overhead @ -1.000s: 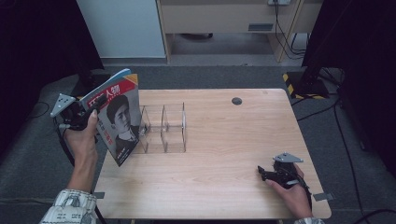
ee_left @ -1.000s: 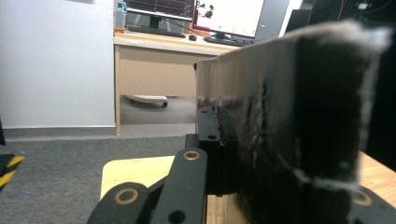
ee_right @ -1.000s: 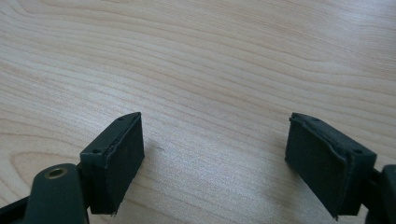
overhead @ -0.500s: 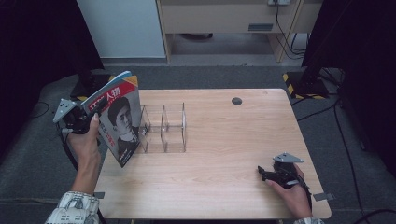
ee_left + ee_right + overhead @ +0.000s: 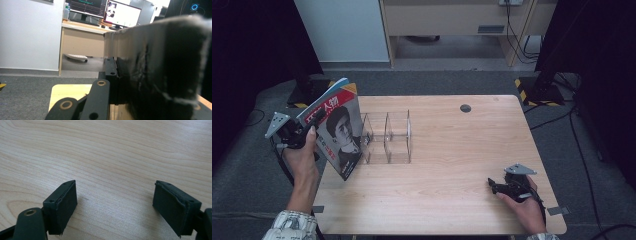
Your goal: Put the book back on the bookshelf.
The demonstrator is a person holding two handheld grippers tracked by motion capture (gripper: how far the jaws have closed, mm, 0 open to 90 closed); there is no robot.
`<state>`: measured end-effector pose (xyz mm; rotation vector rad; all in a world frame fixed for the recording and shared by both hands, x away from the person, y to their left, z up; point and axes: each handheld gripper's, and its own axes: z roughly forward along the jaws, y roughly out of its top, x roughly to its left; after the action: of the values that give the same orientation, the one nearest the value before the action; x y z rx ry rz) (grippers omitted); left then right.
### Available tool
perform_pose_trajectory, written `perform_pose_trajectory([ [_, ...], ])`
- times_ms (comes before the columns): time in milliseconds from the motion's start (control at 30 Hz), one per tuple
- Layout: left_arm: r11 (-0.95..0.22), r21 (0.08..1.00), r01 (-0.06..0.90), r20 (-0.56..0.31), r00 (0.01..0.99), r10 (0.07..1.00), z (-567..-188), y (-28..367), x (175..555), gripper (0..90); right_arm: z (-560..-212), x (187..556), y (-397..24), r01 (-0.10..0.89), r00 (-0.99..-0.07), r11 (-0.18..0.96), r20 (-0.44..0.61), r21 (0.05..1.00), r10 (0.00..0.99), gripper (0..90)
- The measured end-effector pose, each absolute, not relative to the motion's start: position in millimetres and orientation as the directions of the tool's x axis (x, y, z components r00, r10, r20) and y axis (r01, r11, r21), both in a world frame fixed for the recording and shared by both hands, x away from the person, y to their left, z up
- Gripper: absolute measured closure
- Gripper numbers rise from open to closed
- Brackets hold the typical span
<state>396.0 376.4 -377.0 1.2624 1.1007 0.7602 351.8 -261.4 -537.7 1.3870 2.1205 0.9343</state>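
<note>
Your left tool (image 5: 309, 131) is clamped on the magazine (image 5: 337, 132) at frame left, beside the clear rack (image 5: 387, 137); your right tool (image 5: 113, 205) rests apart, lower right.

One magazine (image 5: 337, 131) with a portrait on its red-topped cover stands at the left end of the single wooden counter (image 5: 447, 165). One clear rack (image 5: 387, 137) sits on it, with three upright dividers that I can count, and one small dark round spot (image 5: 465, 108) lies near the far edge. Two grippers are present, the left gripper (image 5: 307, 129) and the right gripper (image 5: 499, 186), each in one of the person's two hands.
</note>
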Motion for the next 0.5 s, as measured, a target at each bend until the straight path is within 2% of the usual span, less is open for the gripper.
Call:
perform_pose_trajectory([
  [267, 0.201, 0.975, 0.094, -0.221, 0.315, 0.923, -387, 374, 382, 84.2, -538, 351, -261, 0.618, -0.403, 0.270, 0.003, 0.738, 0.915, 19.7],
  [500, 0.217, 0.968, 0.123, -0.245, 0.308, 0.919, -393, 375, 375, 83.7, -538, 350, -261, 0.619, -0.408, 0.273, 0.004, 0.737, 0.913, 19.7],
])
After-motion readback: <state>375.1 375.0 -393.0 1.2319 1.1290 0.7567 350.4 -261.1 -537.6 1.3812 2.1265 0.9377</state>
